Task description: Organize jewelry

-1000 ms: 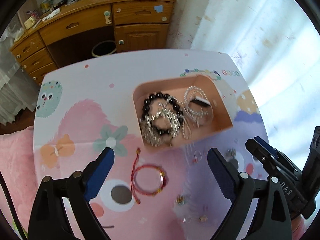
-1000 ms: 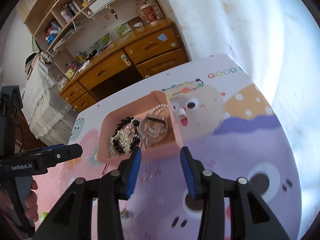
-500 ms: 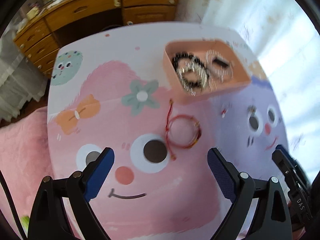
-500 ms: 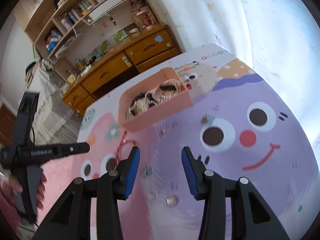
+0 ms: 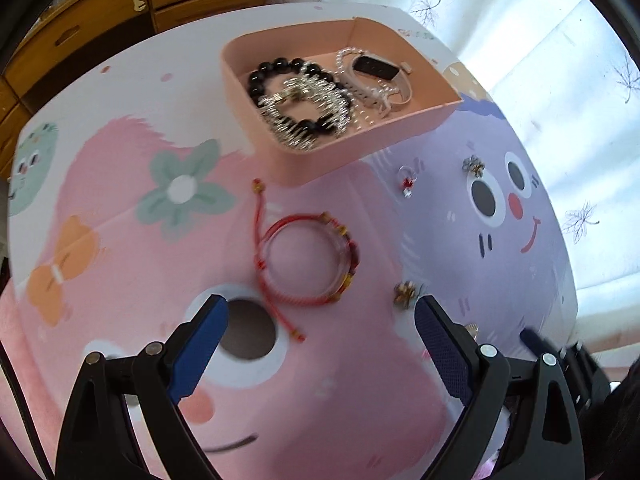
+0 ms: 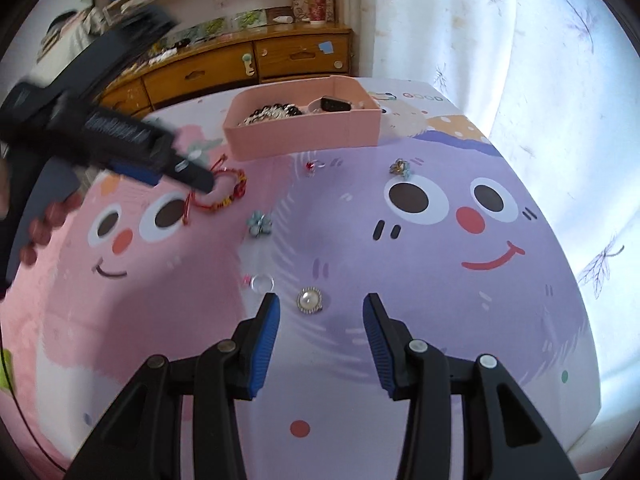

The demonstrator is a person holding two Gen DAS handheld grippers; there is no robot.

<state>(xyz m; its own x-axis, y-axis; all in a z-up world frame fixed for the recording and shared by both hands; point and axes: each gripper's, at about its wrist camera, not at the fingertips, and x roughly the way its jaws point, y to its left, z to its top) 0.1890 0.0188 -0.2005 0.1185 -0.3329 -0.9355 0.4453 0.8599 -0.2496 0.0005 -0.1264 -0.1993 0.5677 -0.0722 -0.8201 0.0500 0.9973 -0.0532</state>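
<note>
With both tools poised above the cartoon-print table: left gripper wide open, empty, just short of red cord bracelet; right gripper partly open, empty, pearl brooch just ahead between fingertips; pink tray beyond, holding black bead bracelet, silver chains.
</note>
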